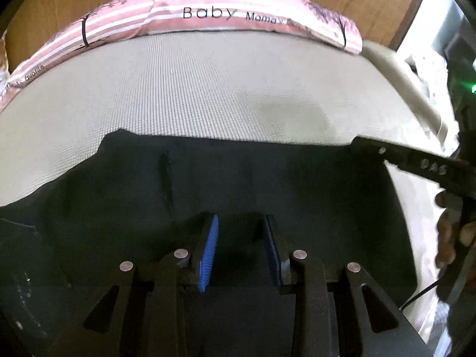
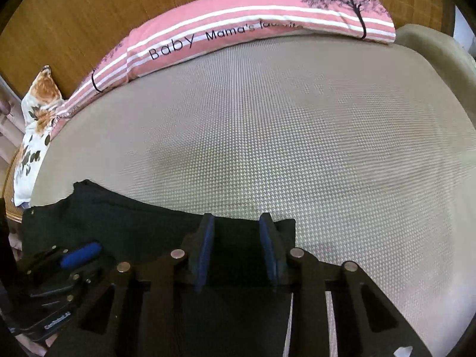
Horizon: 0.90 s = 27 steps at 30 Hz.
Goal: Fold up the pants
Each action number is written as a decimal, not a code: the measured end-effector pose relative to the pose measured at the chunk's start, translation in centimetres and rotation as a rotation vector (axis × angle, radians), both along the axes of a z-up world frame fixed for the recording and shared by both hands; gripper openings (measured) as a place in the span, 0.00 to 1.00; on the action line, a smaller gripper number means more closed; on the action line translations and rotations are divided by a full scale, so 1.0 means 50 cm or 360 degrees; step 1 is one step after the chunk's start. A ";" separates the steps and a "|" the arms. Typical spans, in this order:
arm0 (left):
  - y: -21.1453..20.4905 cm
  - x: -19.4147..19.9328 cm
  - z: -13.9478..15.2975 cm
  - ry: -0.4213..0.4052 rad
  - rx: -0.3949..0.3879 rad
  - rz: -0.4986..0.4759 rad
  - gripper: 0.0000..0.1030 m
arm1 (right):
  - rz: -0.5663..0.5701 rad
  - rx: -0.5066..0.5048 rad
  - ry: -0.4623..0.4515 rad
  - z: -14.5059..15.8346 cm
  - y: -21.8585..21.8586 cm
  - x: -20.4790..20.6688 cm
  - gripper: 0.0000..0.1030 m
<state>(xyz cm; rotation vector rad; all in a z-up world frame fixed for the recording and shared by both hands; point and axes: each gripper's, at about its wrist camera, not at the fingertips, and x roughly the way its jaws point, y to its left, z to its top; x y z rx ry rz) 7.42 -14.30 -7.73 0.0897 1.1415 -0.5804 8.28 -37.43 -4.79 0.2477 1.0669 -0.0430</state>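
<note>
Dark pants [image 1: 267, 178] lie flat on the near part of a beige mattress [image 1: 208, 89]. My left gripper [image 1: 241, 238] hovers over the middle of the cloth, its blue pads apart with only flat fabric showing under the gap. One black finger [image 1: 395, 157] of the right gripper reaches in at the pants' right corner. In the right wrist view my right gripper [image 2: 238, 235] stands over the far right corner of the pants [image 2: 119, 223], pads apart, with the cloth's edge lying between them. A blue pad [image 2: 80, 253] of the left gripper shows at the lower left.
A pink striped pillow [image 2: 238, 26] printed "Baby Mama's" lies along the wooden headboard [image 2: 74, 15]. A floral pillow [image 2: 38, 119] sits at the left end. Bare mattress [image 2: 297, 134] stretches beyond the pants. A person's hand [image 1: 449, 232] is at the right edge.
</note>
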 end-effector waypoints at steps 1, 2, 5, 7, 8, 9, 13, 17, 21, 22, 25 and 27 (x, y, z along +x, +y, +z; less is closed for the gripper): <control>0.001 -0.007 0.001 -0.0016 0.0023 -0.0011 0.32 | 0.0013 -0.0012 -0.0008 0.004 0.005 -0.008 0.29; 0.000 -0.014 0.002 -0.0026 0.0041 -0.0016 0.32 | 0.0028 -0.0028 -0.0016 0.009 0.009 -0.020 0.29; 0.006 -0.038 0.003 -0.0059 0.0085 -0.0019 0.34 | 0.0069 -0.0056 -0.0008 0.011 0.020 -0.052 0.29; 0.014 -0.059 0.004 -0.0081 0.0099 -0.0020 0.39 | 0.0078 -0.0062 0.0028 0.005 0.027 -0.077 0.29; 0.011 -0.065 0.003 -0.0093 0.0111 -0.0021 0.41 | 0.0081 -0.0060 0.0044 0.001 0.029 -0.089 0.29; 0.010 -0.075 0.003 -0.0112 0.0127 -0.0026 0.42 | 0.0082 -0.0066 0.0060 -0.006 0.032 -0.104 0.29; 0.030 -0.108 0.004 -0.0142 0.0155 -0.0034 0.45 | 0.0097 -0.0110 0.0075 -0.018 0.049 -0.160 0.30; 0.054 -0.129 0.003 -0.0130 0.0143 -0.0011 0.48 | 0.0101 -0.0101 0.0096 -0.018 0.067 -0.208 0.32; 0.074 -0.143 0.000 -0.0141 0.0125 0.0011 0.52 | 0.0122 -0.0120 0.0107 -0.023 0.092 -0.244 0.38; 0.076 -0.145 0.000 -0.0151 0.0121 0.0014 0.53 | 0.0131 -0.0140 0.0106 -0.024 0.099 -0.253 0.40; 0.080 -0.143 -0.002 -0.0155 0.0112 0.0017 0.56 | 0.0165 -0.0226 0.0112 -0.028 0.122 -0.257 0.47; 0.085 -0.136 0.002 -0.0115 0.0095 0.0017 0.56 | 0.0167 -0.0244 0.0137 -0.029 0.130 -0.251 0.49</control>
